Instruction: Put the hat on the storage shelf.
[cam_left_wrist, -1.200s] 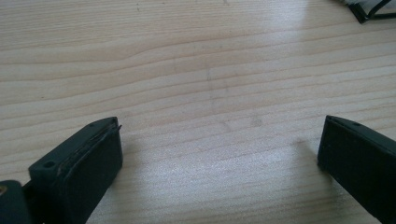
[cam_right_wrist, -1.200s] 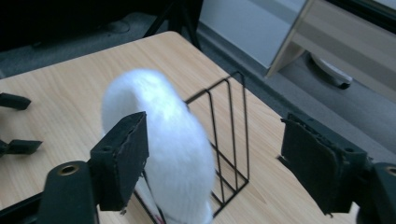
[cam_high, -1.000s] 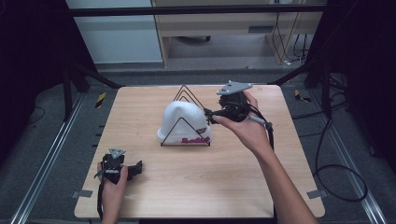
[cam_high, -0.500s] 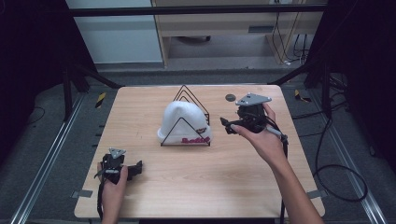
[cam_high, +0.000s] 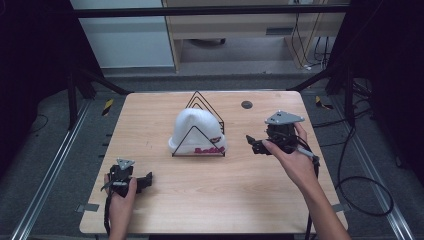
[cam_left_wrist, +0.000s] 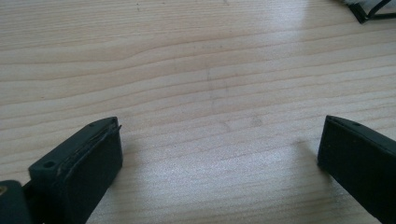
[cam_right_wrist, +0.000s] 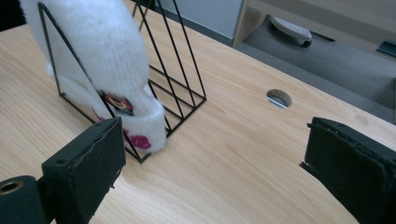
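A white knit hat (cam_high: 196, 131) with red lettering is draped over a black wire rack (cam_high: 202, 98) at the middle of the table. In the right gripper view the hat (cam_right_wrist: 102, 42) and the rack (cam_right_wrist: 180, 56) lie ahead to the left. My right gripper (cam_high: 253, 143) hovers just right of the rack, pointing at it. Its jaws have just been opening and stand open (cam_right_wrist: 215, 128) with nothing between them. My left gripper (cam_high: 145, 181) rests at the table's front left, open (cam_left_wrist: 220, 126) over bare wood.
The wooden table (cam_high: 210, 195) has a small round hole (cam_high: 246, 104) behind my right gripper, also seen in the right gripper view as a hole (cam_right_wrist: 279, 98). Black frame posts and cables stand around the table. A corner of the rack (cam_left_wrist: 369, 11) shows far off.
My right gripper has drawn back from the hat to the right and toward the table's front, sinking a little. The hat stays on the rack. The left gripper has kept still.
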